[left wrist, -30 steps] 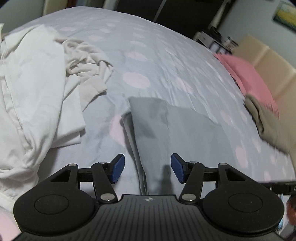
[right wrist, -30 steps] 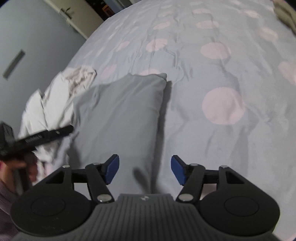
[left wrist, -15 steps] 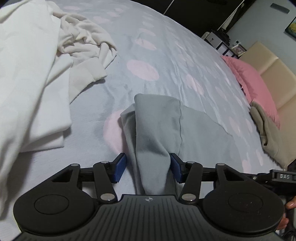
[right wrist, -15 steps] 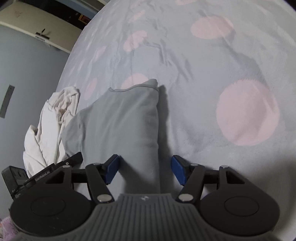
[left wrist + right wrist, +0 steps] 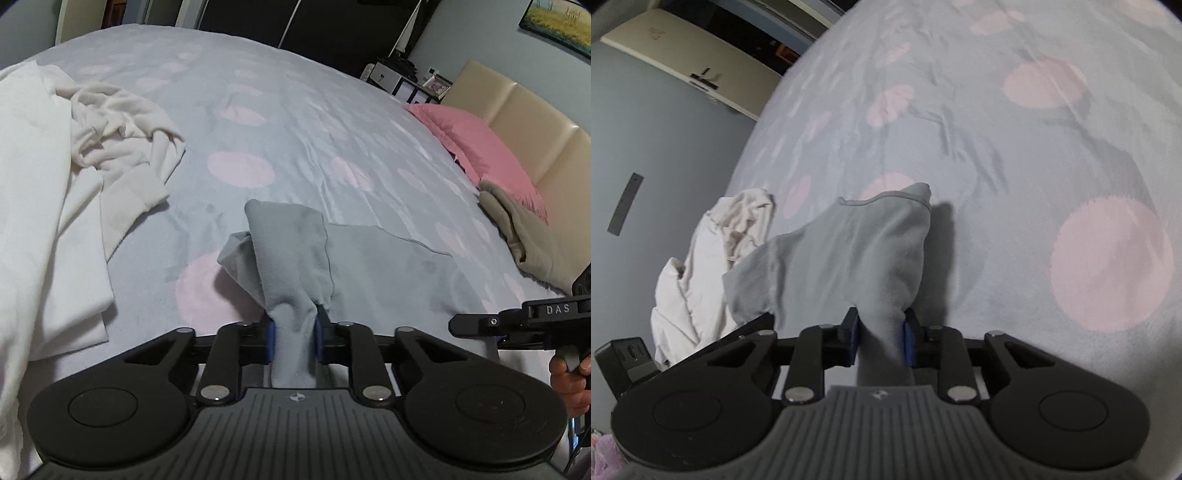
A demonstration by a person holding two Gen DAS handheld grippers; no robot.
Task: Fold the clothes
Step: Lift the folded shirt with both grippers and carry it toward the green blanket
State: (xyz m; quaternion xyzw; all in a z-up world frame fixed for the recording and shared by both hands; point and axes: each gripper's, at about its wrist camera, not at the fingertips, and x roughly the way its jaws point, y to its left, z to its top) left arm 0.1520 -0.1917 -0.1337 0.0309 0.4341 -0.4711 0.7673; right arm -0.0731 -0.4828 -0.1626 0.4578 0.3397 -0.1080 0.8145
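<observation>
A grey garment (image 5: 362,266) lies partly folded on the bed, its near edge bunched and raised. My left gripper (image 5: 294,334) is shut on the left end of that edge, the cloth pinched between the blue pads (image 5: 270,338). The other end of the grey garment (image 5: 857,254) is clamped in my right gripper (image 5: 881,338), also shut, with fabric rising between its pads (image 5: 908,341). The right gripper's body (image 5: 517,321) and a hand show at the right edge of the left wrist view.
A pile of white and cream clothes (image 5: 66,155) lies left on the grey bedspread with pink dots (image 5: 295,118). A pink pillow (image 5: 480,136), a beige folded item (image 5: 524,236) and a padded headboard (image 5: 517,107) are at the right. The white clothes pile (image 5: 713,254) sits near the bed's edge.
Both grippers went from open, hovering over the garment, down onto its near edge and closed on it. The pinched cloth now stands up off the bed.
</observation>
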